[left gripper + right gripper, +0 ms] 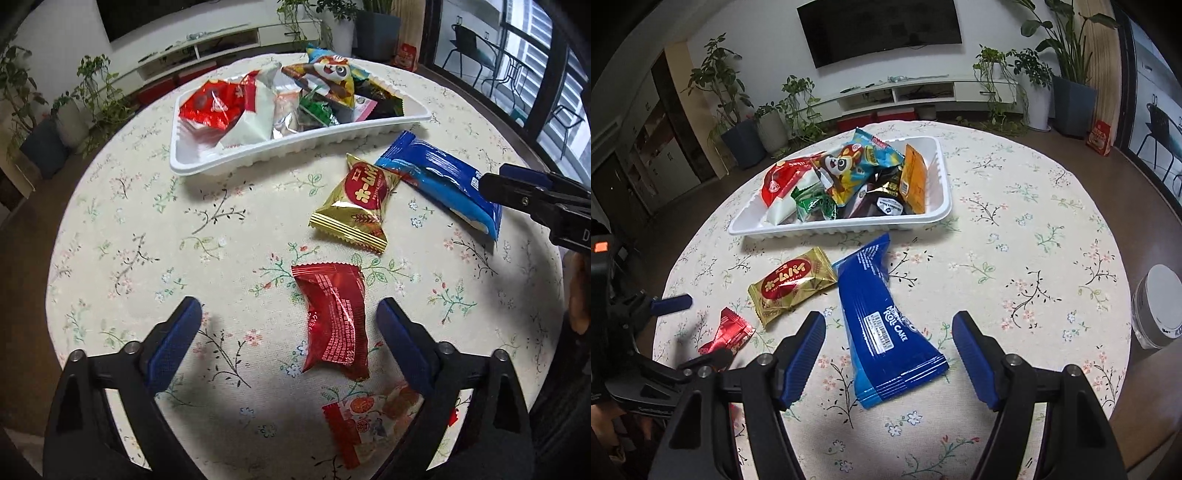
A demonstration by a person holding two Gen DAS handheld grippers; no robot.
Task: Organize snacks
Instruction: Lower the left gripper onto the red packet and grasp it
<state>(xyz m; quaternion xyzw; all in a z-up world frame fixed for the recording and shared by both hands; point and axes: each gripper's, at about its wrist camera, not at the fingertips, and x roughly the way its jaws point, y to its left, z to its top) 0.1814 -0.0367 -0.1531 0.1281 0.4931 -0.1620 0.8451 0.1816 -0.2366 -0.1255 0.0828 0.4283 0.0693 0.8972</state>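
Tablecloth [1015,229]: blue roll cake pkt [882,325] lengthwise toward tray [849,227].

Lying loose on one floral tablecloth [155,229]: four snack packets [351,206]; sitting beyond, one heaped white tray [207,166].

A round table with a flowered cloth [1015,229] carries a white tray [938,218], gold [792,286], blue [882,325] and red packets [334,317] nearer the tongs, and a tub [1152,310] right of them.

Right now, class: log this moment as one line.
left gripper: open, over red packet | right gripper: open, over blue pack | tray: part filled
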